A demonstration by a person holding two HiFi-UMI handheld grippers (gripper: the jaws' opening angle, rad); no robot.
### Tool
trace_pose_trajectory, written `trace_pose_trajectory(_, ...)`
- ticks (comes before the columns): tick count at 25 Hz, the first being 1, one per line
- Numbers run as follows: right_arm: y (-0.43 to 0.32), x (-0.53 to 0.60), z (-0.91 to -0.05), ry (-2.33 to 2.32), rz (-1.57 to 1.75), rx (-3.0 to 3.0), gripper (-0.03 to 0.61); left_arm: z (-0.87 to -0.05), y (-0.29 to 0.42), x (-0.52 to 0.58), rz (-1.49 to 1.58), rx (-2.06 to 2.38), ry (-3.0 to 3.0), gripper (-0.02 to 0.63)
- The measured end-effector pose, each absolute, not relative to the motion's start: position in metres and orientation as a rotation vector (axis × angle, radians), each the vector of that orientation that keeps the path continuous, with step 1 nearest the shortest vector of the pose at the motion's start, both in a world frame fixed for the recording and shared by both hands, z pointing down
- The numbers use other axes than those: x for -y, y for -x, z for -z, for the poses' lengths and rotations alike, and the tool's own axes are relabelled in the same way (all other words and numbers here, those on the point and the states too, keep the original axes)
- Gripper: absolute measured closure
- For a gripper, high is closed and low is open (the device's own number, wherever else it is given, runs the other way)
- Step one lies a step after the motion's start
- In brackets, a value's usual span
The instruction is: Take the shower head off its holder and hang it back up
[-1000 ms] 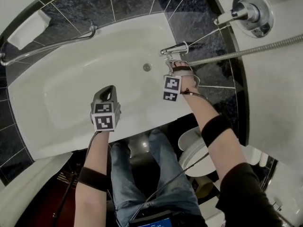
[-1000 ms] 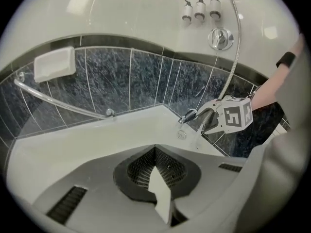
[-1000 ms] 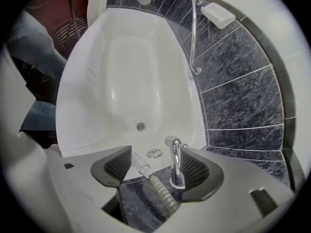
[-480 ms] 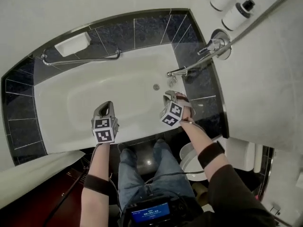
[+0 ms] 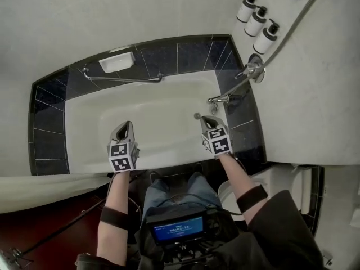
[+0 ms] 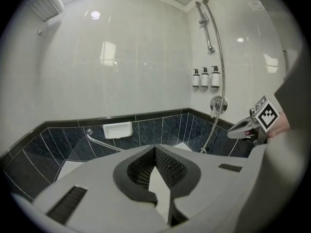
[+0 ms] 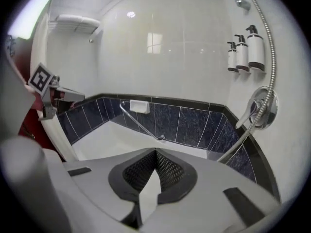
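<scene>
High on the right wall a chrome rail (image 6: 208, 30) carries the shower head (image 6: 199, 6) in its holder, too small to make out in detail. Its hose (image 5: 292, 24) runs down to the mixer valve (image 5: 254, 70). Both grippers hover over the bathtub's near rim, well below the holder. My left gripper (image 5: 125, 126) is shut and empty, its pads meeting (image 6: 155, 149). My right gripper (image 5: 208, 120) has just closed with nothing between its jaws (image 7: 155, 152). It sits just in front of the tap spout (image 5: 219, 99).
White bathtub (image 5: 169, 156) with dark tile surround, grab bar (image 5: 121, 79) and soap dish (image 5: 116, 63) on the far wall. Three pump bottles (image 5: 257, 20) hang above the valve. A toilet (image 5: 281, 184) stands at the right, a shower curtain (image 5: 45, 184) at the left.
Both grippers have risen. The right one came away from the tap spout, rolled upright and closed its jaws. More of the wall and hose is in view.
</scene>
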State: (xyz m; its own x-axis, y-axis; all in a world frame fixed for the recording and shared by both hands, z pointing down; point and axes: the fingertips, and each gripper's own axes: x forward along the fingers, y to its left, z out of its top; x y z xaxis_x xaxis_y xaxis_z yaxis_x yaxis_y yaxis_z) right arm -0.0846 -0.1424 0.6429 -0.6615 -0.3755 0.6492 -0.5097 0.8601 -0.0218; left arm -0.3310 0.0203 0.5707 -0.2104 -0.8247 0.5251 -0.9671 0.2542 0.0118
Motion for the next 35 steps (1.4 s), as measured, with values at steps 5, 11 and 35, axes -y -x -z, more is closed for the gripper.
trace_pose_trajectory(5,0.063,0.131,-0.62,-0.648,-0.34,2.416,0.557,-0.538,0.326,-0.041,-0.39,2.153,-1.628,0.614)
trace_pose_trajectory(11,0.042,0.127,-0.605,-0.686,-0.443,2.455,0.557,-0.521,0.34,-0.062,-0.306,2.244,-1.58,0.614)
trace_pose_trajectory(35,0.042,0.16,-0.666,-0.467,0.326,2.085,0.554,-0.566,0.306,-0.039,-0.482,2.076,-1.676,0.614)
